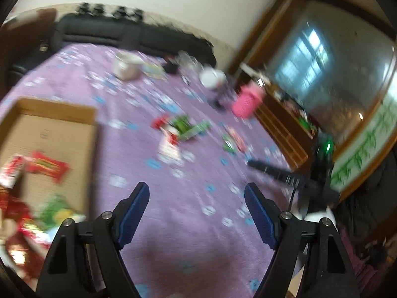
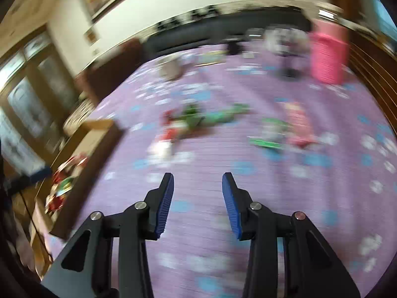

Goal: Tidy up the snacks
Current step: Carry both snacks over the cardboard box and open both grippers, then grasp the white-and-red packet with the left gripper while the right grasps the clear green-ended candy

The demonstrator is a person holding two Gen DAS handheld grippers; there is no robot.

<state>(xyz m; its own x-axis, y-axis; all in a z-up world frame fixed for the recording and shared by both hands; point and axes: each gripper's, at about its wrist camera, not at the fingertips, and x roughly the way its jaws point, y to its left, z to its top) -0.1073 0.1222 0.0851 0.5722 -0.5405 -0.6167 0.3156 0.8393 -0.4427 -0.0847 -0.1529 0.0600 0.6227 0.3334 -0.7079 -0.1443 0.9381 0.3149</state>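
Your left hand-held gripper (image 1: 197,193) sits at the bottom of the left wrist view with its blue pads spread wide and nothing between them, only the purple flowered cloth (image 1: 198,236) covering the counter below. Your right hand-held gripper (image 2: 197,182) fills the bottom of the right wrist view; its jaws stand partly open, narrower than the left pair, and they are empty too.

Both views are blurred, so fine detail on the packets is lost. The cardboard box (image 1: 49,134) lies at the left edge of the left wrist view, and several snack packets (image 1: 47,166) in red and green already lie inside it. In the right wrist view the same box (image 2: 99,134) shows at the left edge.

Loose snacks remain on the cloth. A cluster of red, white and green packets (image 1: 178,129) lies at the centre of the left wrist view, and a smaller pair (image 1: 233,140), green and pink, lies just to its right. In the right wrist view the cluster (image 2: 188,124) is at centre and the pair (image 2: 285,129) is right of centre.

A pink bottle (image 1: 247,103) stands toward the upper right of the cloth.
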